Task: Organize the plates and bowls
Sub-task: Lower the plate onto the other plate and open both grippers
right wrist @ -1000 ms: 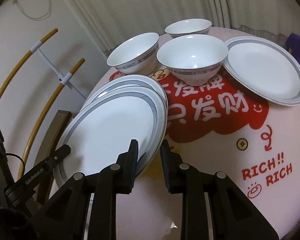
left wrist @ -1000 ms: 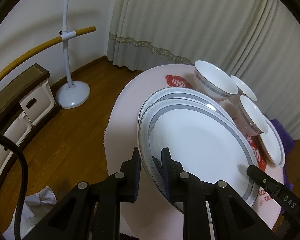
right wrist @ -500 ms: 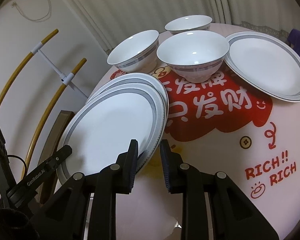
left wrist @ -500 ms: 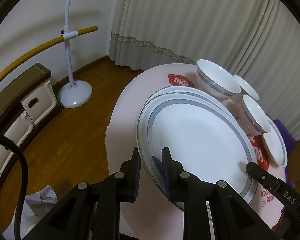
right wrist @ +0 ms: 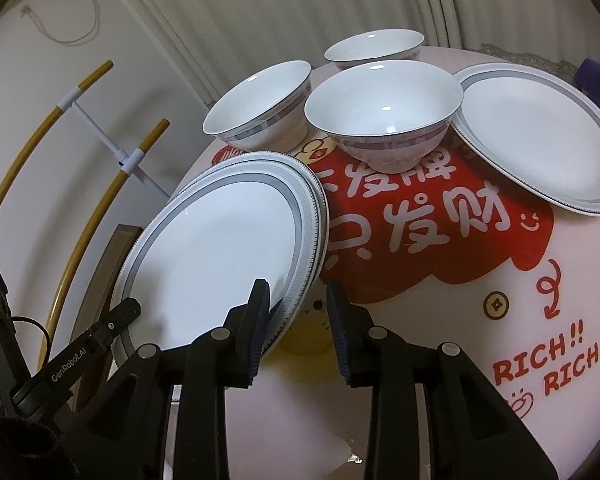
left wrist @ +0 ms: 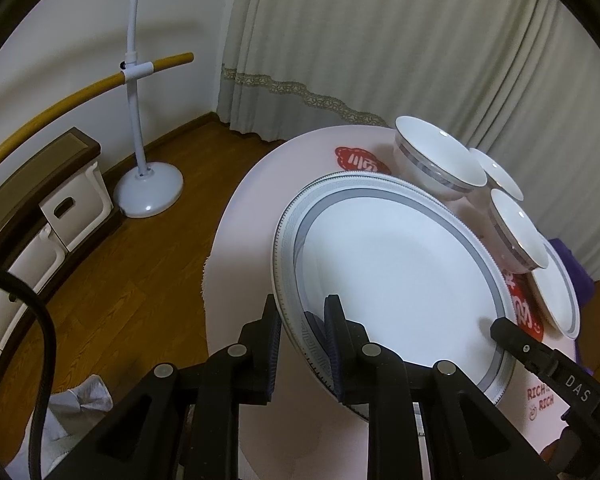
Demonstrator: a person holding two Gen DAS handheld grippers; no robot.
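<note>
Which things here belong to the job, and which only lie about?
Job: top plate in the left claw, the plate under it, the lone plate, three bowls.
Lying about: coat stand, drawers, curtain.

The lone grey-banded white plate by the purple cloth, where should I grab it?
Pinch the lone grey-banded white plate by its raised rim on the near edge, coming in low from the printed tablecloth side; the far-left edge sits close to a bowl.

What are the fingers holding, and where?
Left gripper pinches the top plate's near rim. Right gripper has just been opening, with that rim between its fingers.
</note>
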